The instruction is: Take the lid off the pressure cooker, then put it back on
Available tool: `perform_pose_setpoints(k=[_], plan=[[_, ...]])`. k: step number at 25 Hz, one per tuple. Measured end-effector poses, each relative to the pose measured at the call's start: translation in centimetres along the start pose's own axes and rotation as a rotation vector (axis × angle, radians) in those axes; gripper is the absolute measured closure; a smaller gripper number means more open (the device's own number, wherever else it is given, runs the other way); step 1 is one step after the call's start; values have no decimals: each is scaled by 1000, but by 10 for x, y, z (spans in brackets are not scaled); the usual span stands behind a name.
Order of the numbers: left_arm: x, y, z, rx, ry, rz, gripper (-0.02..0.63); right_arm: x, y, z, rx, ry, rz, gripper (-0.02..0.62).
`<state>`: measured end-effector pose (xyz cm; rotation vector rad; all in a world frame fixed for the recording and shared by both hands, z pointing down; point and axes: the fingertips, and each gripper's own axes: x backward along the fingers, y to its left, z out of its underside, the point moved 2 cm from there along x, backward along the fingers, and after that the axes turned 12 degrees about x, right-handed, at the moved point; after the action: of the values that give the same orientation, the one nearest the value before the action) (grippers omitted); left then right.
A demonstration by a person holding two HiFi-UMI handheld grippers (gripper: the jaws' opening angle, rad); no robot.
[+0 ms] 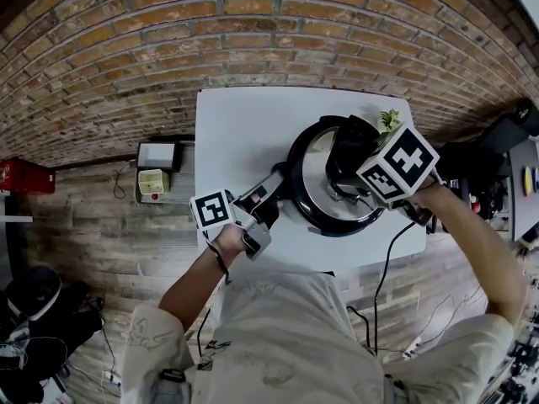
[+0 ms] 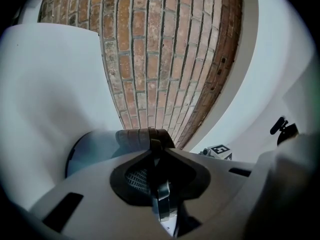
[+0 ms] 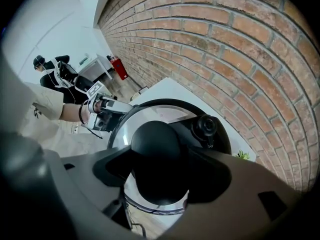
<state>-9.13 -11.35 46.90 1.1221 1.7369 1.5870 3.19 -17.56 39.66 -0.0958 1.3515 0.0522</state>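
The right claw (image 3: 159, 166) points steeply down and is closed on the black knob (image 3: 155, 141) at the centre of the lid (image 3: 150, 113). Its jaws stand wide because the knob is broad, and their pads lie against its flanks. A grip from above suits a lid that probably has to be twisted before it lifts (a judgement from the task, not something shown). Just beyond the knob, on the side away from the person, sits the pressure valve (image 3: 205, 128), clear of the jaws. Around the claw the steel lid lies flat on the pressure cooker (image 1: 305, 202), so it appears to be seated. Whether it awaits removal or has already been returned cannot be told.

The left claw (image 2: 152, 146) is held nearly level, to the left of the right claw. Its jaws are set narrow and clamped on the side handle (image 2: 136, 135), a dark ribbed bar projecting from the pot toward the person. This hold probably braces the pot so that it does not spin with the lid.

Beneath both claws, the white worktop (image 1: 240, 124) carries the cooker toward its right side. A small green plant (image 1: 389, 119) stands just behind the right claw. Farther out, a brick wall (image 1: 253, 32) runs behind the worktop.
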Motion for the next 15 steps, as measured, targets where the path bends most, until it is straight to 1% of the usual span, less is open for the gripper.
perform_pose_setpoints(k=[7,15], plan=[[0,0,0,-7,10,-5,534,1,4,-1,83,-41,1,288],[0,1,-2,-10,18,-10,534,5,6,-3,154,-20,14,295]])
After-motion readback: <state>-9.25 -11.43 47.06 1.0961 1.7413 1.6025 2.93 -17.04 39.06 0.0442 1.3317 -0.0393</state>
